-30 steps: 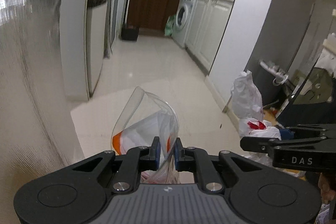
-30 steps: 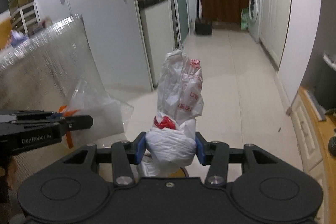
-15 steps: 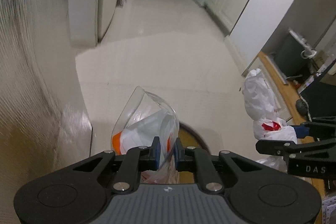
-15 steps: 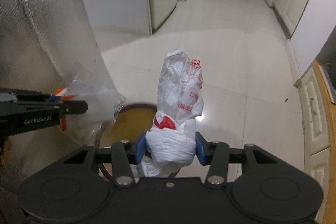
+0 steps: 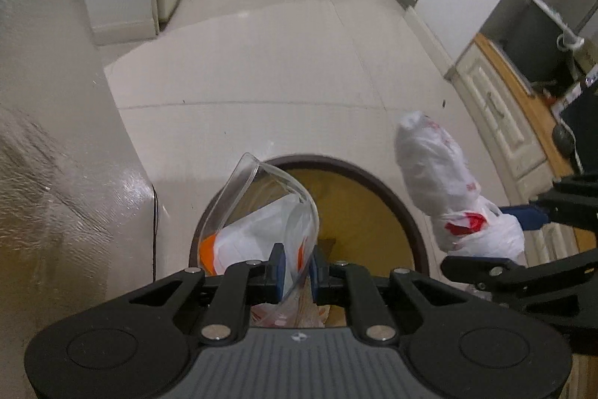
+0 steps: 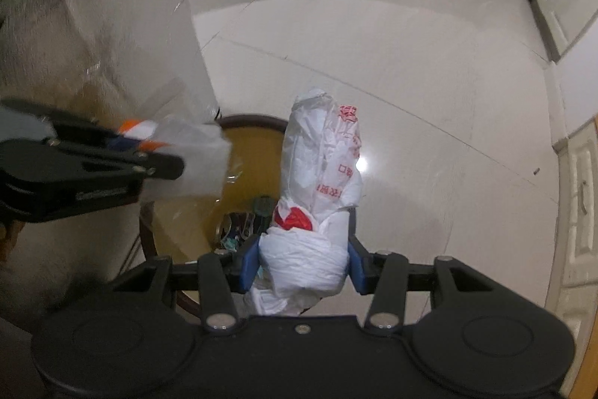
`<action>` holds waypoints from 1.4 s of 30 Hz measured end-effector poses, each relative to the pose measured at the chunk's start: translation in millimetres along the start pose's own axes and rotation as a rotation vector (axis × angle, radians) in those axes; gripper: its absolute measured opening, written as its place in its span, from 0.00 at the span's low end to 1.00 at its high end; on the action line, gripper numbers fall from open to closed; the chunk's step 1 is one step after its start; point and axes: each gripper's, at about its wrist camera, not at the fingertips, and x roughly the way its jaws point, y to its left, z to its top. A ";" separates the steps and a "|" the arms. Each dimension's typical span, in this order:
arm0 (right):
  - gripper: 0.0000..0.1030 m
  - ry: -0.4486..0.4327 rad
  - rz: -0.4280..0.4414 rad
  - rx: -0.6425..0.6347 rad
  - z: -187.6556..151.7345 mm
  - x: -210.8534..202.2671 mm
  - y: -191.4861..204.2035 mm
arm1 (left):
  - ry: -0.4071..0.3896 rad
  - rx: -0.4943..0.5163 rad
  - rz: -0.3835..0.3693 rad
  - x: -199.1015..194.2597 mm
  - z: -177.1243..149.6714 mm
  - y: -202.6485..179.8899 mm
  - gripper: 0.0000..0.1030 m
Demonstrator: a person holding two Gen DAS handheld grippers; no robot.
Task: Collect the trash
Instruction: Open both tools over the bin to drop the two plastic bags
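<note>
Both bags lower, over bin

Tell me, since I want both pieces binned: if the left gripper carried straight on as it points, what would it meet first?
Probably the bin's yellow liner. The left gripper, shut on the clear bag, points into the round bin; depth is hard to judge.

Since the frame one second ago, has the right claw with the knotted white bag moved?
Yes. The right claw, shut on the knotted white bag, has come down and tipped toward the floor: the round bin, unseen before, now lies just under it.
</note>
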 end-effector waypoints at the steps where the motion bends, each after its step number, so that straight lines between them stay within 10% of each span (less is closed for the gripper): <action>1: 0.47 0.007 0.003 -0.020 1.3 5.3 3.1 | 0.011 -0.002 -0.003 3.3 0.8 1.2 0.14; 20: 0.68 0.075 0.037 -0.103 -4.8 31.8 -1.8 | 0.007 -0.057 -0.066 21.2 4.9 17.9 0.17; 24: 0.69 0.100 0.050 -0.078 -9.4 31.6 -7.0 | 0.012 -0.050 -0.051 22.3 4.3 16.4 0.60; 32: 0.73 0.135 0.061 -0.049 -19.0 38.5 -11.0 | 0.206 0.041 0.021 39.7 -3.0 11.3 0.80; 42: 0.92 0.107 0.085 0.060 -22.9 29.6 -17.4 | 0.228 0.037 0.054 30.7 -2.2 19.0 0.99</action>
